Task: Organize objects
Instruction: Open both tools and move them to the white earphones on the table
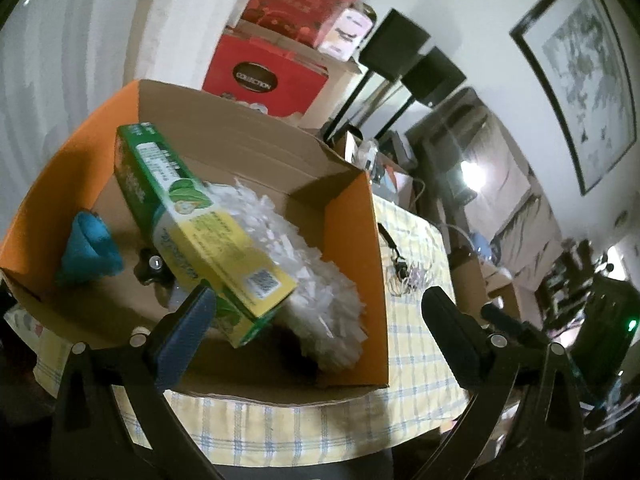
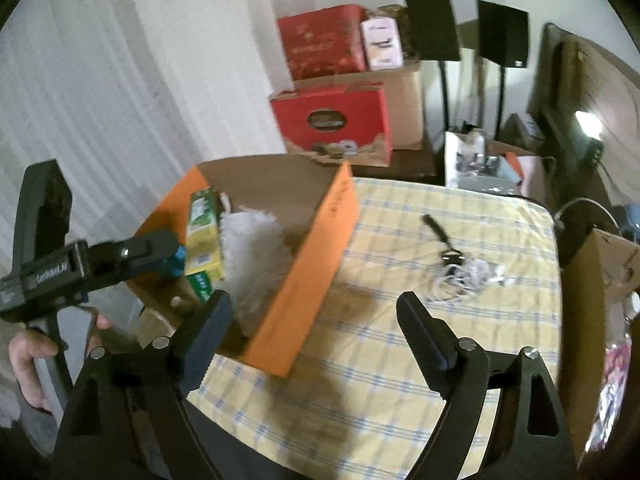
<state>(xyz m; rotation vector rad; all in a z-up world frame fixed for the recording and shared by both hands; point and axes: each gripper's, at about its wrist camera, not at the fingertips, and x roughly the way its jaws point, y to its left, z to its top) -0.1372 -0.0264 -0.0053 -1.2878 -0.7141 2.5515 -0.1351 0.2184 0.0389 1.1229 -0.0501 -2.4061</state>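
Note:
An open orange cardboard box [image 1: 360, 216] [image 2: 316, 248] stands on the checked tablecloth. Inside lie a green and yellow carton [image 1: 208, 232] [image 2: 204, 240], a white fluffy duster [image 1: 304, 264] [image 2: 250, 256], a blue funnel-shaped thing [image 1: 90, 246] and a small black knob [image 1: 154, 266]. My left gripper [image 1: 318, 300] hangs open above the box's near end, with nothing between its pads. My right gripper [image 2: 316, 304] is open and empty over the cloth by the box's near corner. A black lanyard with a tangle of white cable [image 2: 456, 268] [image 1: 400, 268] lies on the cloth right of the box.
A hand [image 2: 24, 356] holds the left gripper's handle at the left edge. Red gift boxes [image 2: 332, 120] and brown cartons are stacked behind the table [image 2: 400, 380]. Another brown carton [image 2: 596, 300] stands at the table's right edge. Black stands and clutter fill the back right.

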